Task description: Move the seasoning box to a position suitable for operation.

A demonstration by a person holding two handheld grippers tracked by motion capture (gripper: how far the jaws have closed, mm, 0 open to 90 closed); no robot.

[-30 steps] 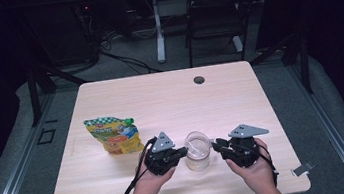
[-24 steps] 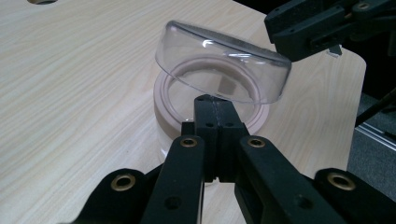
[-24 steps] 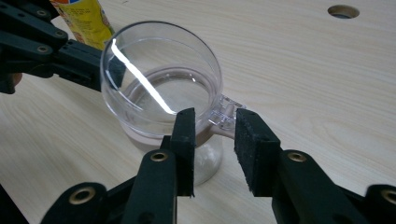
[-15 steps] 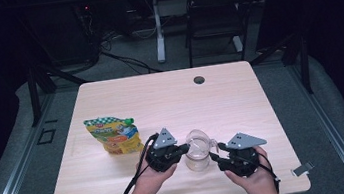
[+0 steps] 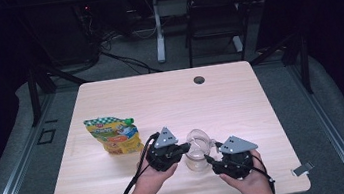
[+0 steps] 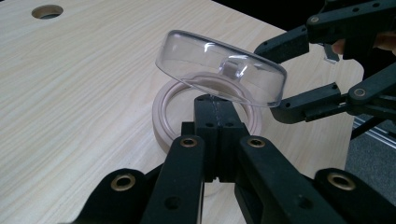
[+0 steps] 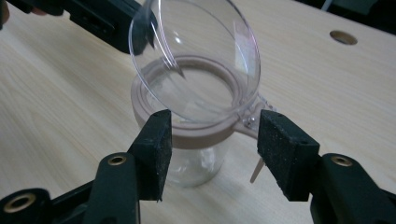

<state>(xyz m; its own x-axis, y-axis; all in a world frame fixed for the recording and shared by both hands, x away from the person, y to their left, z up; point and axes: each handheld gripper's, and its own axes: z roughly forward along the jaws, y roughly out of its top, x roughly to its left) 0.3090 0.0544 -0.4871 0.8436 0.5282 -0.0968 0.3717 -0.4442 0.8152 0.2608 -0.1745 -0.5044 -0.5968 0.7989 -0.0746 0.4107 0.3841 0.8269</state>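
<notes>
Pale wood tabletop point(image 5: 240, 93): glass jar point(image 5: 197, 160) stands at front middle. Left gripper point(image 6: 219, 116) jaws pressed on clear lid point(image 6: 219, 70), tilted open. Right gripper point(image 7: 212, 140) jaws just spread, flanking jar collar, released.

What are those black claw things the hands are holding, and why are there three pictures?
A person holds a black two-jaw gripper in each hand. One camera looks down from above; one rides on each gripper. On the pale wooden table stand a clear glass jar with a pinkish rim and a yellow-green snack pouch. The left gripper is shut on the jar's clear hinged lid, tilting it up. The right gripper has just been opening; its jaws sit either side of the rim.
</notes>
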